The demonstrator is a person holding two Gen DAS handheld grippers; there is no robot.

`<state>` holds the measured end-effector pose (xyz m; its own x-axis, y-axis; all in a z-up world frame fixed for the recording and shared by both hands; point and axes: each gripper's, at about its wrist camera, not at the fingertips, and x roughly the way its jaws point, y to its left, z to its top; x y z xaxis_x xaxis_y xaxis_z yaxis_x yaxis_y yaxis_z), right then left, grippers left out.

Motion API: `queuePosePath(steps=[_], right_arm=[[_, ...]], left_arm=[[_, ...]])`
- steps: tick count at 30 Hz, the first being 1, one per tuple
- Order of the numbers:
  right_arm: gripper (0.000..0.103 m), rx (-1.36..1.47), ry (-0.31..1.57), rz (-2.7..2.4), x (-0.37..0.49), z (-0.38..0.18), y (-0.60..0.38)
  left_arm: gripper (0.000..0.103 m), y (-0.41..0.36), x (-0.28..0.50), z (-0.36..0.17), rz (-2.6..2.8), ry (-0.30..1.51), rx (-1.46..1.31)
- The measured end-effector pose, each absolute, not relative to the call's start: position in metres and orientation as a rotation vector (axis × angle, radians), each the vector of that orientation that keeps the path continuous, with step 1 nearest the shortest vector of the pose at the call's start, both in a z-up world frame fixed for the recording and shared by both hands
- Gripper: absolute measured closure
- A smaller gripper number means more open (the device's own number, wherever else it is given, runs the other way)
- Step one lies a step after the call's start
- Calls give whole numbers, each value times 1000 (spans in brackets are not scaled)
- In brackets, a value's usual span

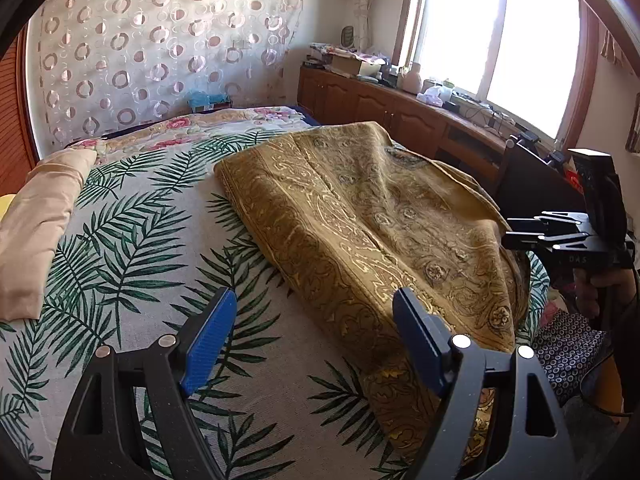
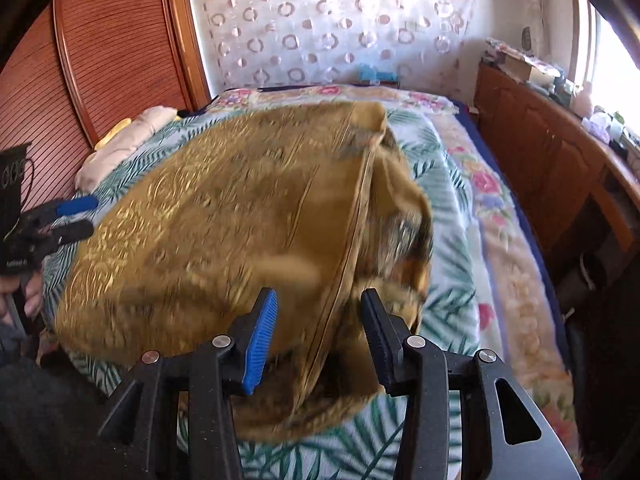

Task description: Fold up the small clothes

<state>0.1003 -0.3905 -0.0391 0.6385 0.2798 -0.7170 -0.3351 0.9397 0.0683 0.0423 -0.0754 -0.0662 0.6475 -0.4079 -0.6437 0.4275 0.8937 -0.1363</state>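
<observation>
A golden-brown patterned garment point(image 1: 360, 220) lies spread over the palm-leaf bed sheet point(image 1: 140, 240). My left gripper point(image 1: 312, 296) stands open just above the sheet, its right finger over the garment's near edge, nothing between the pads. In the right wrist view the garment point(image 2: 220, 208) is blurred, and a raised folded edge of it runs between the jaws of my right gripper point(image 2: 319, 294), which is open with the pads clear of the cloth. The right gripper point(image 1: 514, 232) also shows at the garment's right side, the left gripper point(image 2: 86, 216) at its left side.
A beige pillow point(image 1: 40, 220) lies at the sheet's far left. A floral blanket point(image 2: 500, 216) runs along the bed's right side. A wooden cabinet point(image 1: 400, 112) cluttered with things stands under the window point(image 1: 500, 40). A slatted wooden panel point(image 2: 100, 60) rises beyond the pillow.
</observation>
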Motion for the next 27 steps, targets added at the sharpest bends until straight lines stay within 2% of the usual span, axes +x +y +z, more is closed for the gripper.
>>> queuePosePath(steps=[1,2,4,12,19,27], right_arm=[[72,-75,809,354,101,-41,-393],[74,-69,812,355,102,-41,-397],[95,-61,800,377,101,-37,-401],[100,-30,674,362,79,7,-436],[100,-83,754,283,86,-15,-442],[100,-98,740,246,86,-12,-422]], left_arm=[[22,-77,42,-67,-476,729,33],[22,-79,42,-68,-477,732,37],[22,-82,41,-68,-477,734,43],[22,-90,36,-71,-507,754,49],[22,-101,35,-84,-513,805,75],[22,-100,32,-96,-512,844,57]])
